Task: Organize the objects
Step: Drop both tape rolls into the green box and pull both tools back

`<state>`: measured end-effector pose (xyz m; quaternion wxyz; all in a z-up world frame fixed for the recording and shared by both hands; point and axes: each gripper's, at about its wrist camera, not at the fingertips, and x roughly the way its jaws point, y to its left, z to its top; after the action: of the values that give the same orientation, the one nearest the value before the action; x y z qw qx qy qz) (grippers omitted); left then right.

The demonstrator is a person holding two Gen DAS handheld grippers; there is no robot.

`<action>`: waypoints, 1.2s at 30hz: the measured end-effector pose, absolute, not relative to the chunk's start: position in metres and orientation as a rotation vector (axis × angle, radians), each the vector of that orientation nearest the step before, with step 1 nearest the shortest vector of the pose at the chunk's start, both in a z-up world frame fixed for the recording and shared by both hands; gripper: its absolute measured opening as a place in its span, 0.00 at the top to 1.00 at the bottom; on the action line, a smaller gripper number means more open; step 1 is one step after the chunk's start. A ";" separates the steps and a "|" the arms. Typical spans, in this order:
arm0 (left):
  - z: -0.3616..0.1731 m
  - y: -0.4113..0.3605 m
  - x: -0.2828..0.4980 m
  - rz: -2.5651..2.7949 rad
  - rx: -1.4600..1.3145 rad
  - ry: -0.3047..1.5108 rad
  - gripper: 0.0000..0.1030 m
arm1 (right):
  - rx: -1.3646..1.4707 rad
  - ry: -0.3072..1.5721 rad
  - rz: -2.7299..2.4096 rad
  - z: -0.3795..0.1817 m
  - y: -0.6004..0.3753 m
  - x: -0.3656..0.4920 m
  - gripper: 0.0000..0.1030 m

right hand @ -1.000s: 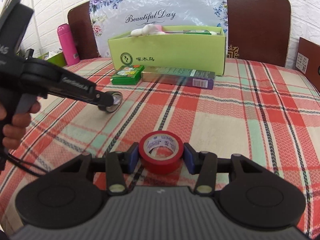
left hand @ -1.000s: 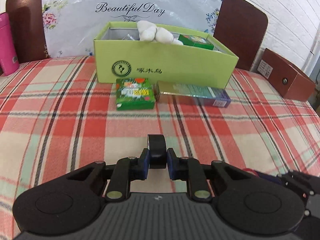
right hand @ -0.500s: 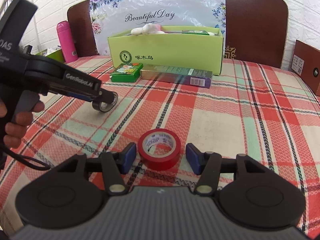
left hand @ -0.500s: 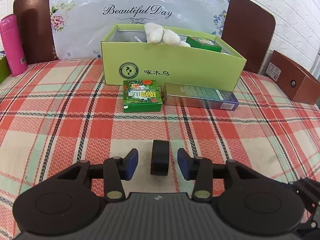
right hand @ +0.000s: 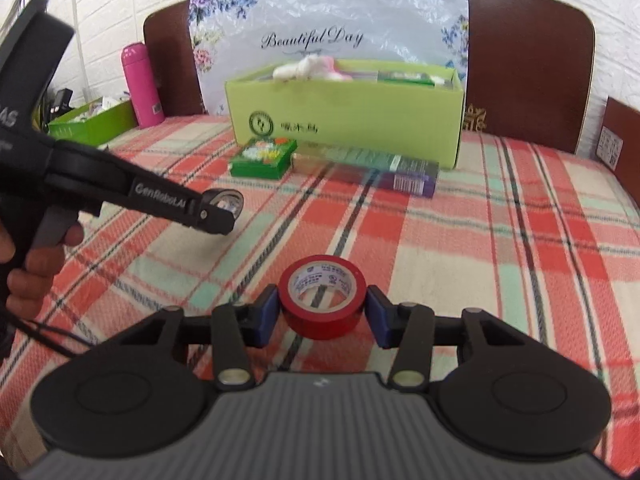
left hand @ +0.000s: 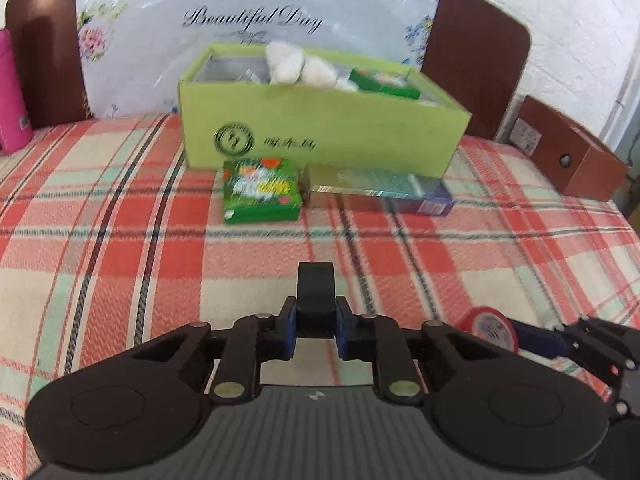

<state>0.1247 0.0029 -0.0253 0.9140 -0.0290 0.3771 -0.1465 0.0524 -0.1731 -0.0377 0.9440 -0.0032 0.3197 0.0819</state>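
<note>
My left gripper [left hand: 316, 332] is shut on a black tape roll [left hand: 316, 292], held on edge above the plaid tablecloth; it also shows in the right wrist view [right hand: 224, 208]. My right gripper [right hand: 322, 314] is shut on a red tape roll [right hand: 322, 296], whose hole faces up; the roll also shows in the left wrist view [left hand: 488, 326]. A lime green box [left hand: 320, 136] with white soft items and a green packet inside stands at the back. In front of it lie a green packet [left hand: 262, 192] and a long purple-gold carton [left hand: 380, 194].
A pink bottle [right hand: 142, 84] and a green tray [right hand: 92, 122] stand at the back left. A brown box [left hand: 572, 160] sits at the right edge. A floral "Beautiful Day" bag [left hand: 256, 24] leans against the brown headboard [right hand: 528, 76] behind the box.
Half a second ago both grippers were open around their rolls. Both have now shut on them, and the left one has lifted the black roll slightly.
</note>
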 end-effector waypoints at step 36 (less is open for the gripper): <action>0.032 -0.006 0.287 -0.205 -0.068 0.554 0.18 | -0.125 0.368 0.106 -0.009 -0.202 0.245 0.15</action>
<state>0.2868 -0.0063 0.0323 0.9561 -0.0337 0.2729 -0.1010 0.2453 -0.2017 -0.0085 0.9798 -0.0623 0.1825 0.0527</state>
